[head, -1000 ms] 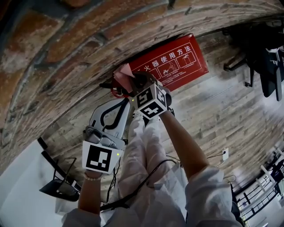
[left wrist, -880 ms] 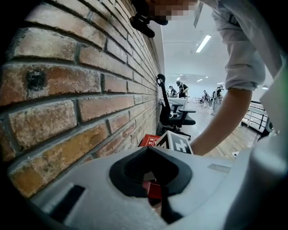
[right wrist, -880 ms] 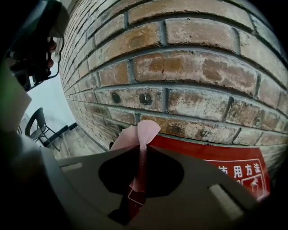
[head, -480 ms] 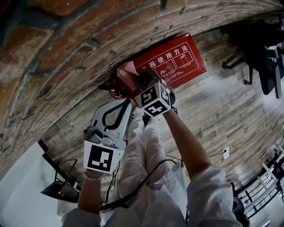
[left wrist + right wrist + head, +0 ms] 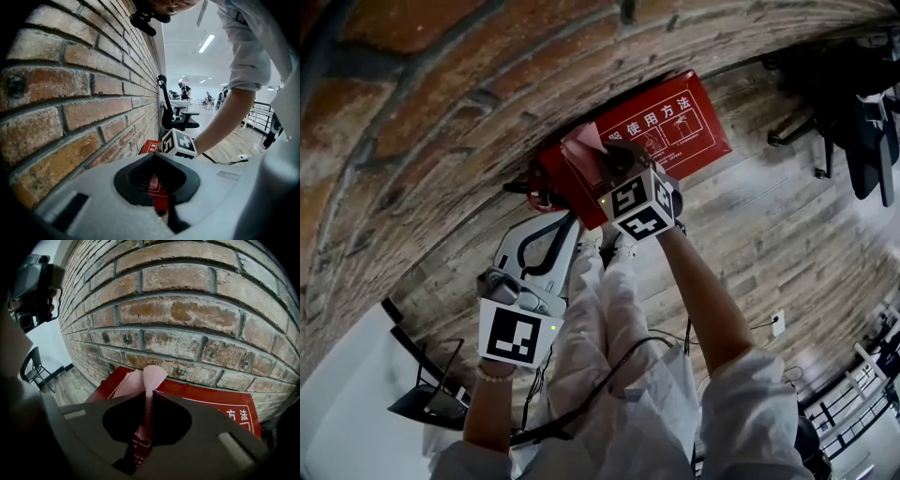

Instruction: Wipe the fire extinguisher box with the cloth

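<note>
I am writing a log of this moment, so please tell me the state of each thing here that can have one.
fire extinguisher box: at the foot of the brick wall, lid looks closed.
cloth: pinched in the right gripper, at the box's top.
right gripper: shut on the cloth.
left gripper: shut, empty, away from the box.

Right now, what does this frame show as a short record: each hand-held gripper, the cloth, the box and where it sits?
grasp: right hand-held gripper shut on the thin pink cloth
idle: left hand-held gripper shut, empty, held short of the box
target: flat red fire extinguisher box with white print, at the foot of the red brick wall
cloth position: over the box's top, near the wall; contact unclear
</note>
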Tool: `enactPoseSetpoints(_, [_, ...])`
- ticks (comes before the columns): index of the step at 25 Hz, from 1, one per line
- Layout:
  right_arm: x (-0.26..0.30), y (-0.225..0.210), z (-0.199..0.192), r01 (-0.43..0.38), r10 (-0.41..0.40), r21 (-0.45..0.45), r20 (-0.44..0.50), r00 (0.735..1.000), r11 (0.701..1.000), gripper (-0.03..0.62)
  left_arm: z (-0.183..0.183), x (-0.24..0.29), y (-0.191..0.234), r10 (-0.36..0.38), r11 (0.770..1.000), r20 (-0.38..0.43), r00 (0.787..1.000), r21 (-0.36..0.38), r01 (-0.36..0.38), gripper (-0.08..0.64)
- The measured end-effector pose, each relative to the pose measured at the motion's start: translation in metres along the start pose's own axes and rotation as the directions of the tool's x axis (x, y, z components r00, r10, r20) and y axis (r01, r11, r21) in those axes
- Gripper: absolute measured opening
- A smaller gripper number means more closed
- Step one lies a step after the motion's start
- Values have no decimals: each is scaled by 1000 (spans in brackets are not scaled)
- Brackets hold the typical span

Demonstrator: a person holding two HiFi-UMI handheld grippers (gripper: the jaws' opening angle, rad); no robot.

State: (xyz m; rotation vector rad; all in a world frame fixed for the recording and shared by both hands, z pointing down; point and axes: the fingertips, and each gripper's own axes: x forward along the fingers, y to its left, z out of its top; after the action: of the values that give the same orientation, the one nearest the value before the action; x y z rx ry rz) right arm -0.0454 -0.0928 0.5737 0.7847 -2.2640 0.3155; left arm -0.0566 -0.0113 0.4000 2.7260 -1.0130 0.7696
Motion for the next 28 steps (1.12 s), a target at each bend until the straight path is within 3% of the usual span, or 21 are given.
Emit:
enactPoseSetpoints(10, [-8, -28, -8, 25, -25, -12, 1, 1000, 1000, 28, -2, 10, -5, -12, 1000, -20, 1000, -13, 11, -2])
enactPoseSetpoints(28, [-27, -104, -27, 151, -152, 80, 1, 988, 985, 28, 5, 33, -25, -46, 999, -24, 999, -21, 45, -2])
